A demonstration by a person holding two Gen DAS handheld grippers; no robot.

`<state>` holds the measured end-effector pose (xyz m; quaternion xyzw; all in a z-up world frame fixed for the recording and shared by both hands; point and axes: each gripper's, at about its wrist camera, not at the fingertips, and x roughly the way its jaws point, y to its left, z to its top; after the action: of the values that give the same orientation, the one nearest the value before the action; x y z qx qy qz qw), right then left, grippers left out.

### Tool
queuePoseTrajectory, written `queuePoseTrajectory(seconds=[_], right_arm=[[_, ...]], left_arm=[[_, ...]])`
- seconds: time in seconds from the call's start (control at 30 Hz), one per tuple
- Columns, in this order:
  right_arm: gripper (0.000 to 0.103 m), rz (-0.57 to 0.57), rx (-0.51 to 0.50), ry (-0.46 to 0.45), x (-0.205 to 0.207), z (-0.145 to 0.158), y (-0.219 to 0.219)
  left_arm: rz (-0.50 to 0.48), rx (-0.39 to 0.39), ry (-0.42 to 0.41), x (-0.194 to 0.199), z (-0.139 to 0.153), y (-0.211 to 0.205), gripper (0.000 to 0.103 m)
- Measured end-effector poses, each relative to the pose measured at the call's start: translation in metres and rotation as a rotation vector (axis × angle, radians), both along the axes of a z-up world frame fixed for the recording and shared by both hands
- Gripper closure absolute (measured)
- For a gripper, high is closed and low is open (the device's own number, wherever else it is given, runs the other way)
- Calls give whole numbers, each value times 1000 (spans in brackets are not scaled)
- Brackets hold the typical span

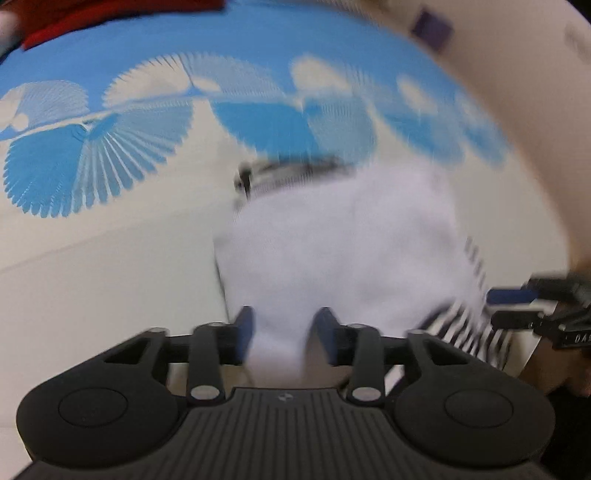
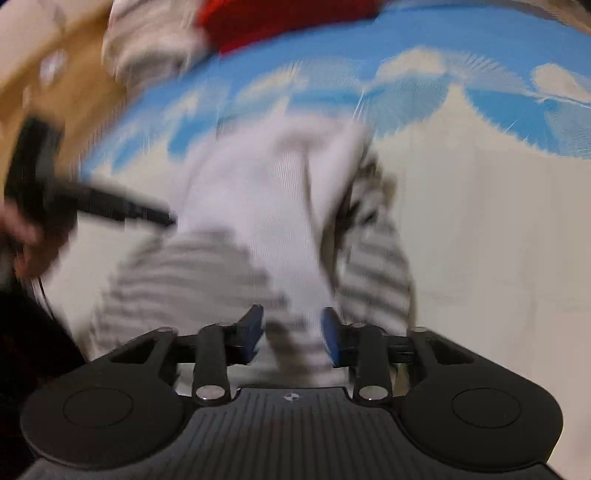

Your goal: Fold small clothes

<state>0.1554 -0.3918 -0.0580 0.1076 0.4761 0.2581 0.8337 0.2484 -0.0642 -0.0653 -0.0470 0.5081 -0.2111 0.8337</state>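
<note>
Both views are blurred by motion, so fine detail is lost.

In the left wrist view, a red cloth (image 1: 110,16) lies at the far left corner of the cream worktop cover printed with blue fan shapes (image 1: 92,258). Nearer the middle, the small white garment with black-and-white striped parts (image 1: 343,240) lies on that cover; a striped band shows at its far edge and more stripes at its right side. A fold of its white fabric runs down between the blue-padded fingers (image 1: 245,328) of the left gripper (image 1: 284,332). The fingers stand apart on either side of the fold; whether the pads press on it the blur does not show. At the right edge the right gripper (image 1: 524,295) reaches in beside the striped hem.

In the right wrist view, the left gripper (image 2: 162,218) comes in from the left, held in a person's hand (image 2: 26,240), its tip at the garment's left edge. A brown surface (image 2: 74,92) lies behind it, and a pale bundle of cloth (image 2: 147,40) sits beside the red cloth (image 2: 277,18) at the top. The garment (image 2: 258,192) fills the middle, white in the centre with striped parts on both sides. A striped fold lies between the fingers (image 2: 330,332) of the right gripper (image 2: 291,332), which stand apart; a firm grasp cannot be told. No container is in sight.
</note>
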Motion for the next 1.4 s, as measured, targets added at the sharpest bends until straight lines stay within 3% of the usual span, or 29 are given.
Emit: queuePoseTrajectory(seconds=[0.03,0.1,0.2,0.3,0.43,0.57,0.6,0.7,0.73,0.83,0.9,1.0,1.13,1.2,1.23,1.33,1.4], right_arm=[[40,-56,45,-16,4,5,-8],[30,-142,74,-25,12,8,-16],[25,-214,40,0,25,2,-17],[20,-192,66,74,37,-11,-8],[17,-197,-38,196,51,-35,5],[16,-240,1,263,62,-46,6],[22,-247,12,271,63,-47,7],[66,-254,65,269,71,-47,11],[76,-269,64,259,73,-44,14],[79,-274,49,199,80,-32,26],[81,-303,90,168,88,-25,30],[98,-340,182,128,99,-16,39],[98,-326,262,67,112,-3,66],[98,-314,263,62,118,-2,80],[98,-316,251,70,121,-3,85],[93,-355,151,110,131,-14,97],[91,-401,12,104,132,-16,101]], left_arm=[[36,-14,-8,2,1,4,31],[114,-32,17,6,-3,13,19],[170,-72,137,17,-20,18,17],[202,-145,235,23,-40,23,15],[212,-201,271,30,-54,23,14],[209,-248,280,36,-65,23,15],[207,-261,277,37,-66,22,21],[175,-253,243,39,-61,16,44],[158,-242,226,40,-55,12,55],[133,-207,146,45,-26,9,67],[137,-185,88,51,-3,15,68],[136,-128,-15,54,25,26,68],[151,-97,-79,62,42,48,67],[176,-77,-77,71,39,61,61],[199,-67,-66,76,37,69,53],[318,-11,-75,77,38,88,52],[321,-51,-78,71,49,94,52]])
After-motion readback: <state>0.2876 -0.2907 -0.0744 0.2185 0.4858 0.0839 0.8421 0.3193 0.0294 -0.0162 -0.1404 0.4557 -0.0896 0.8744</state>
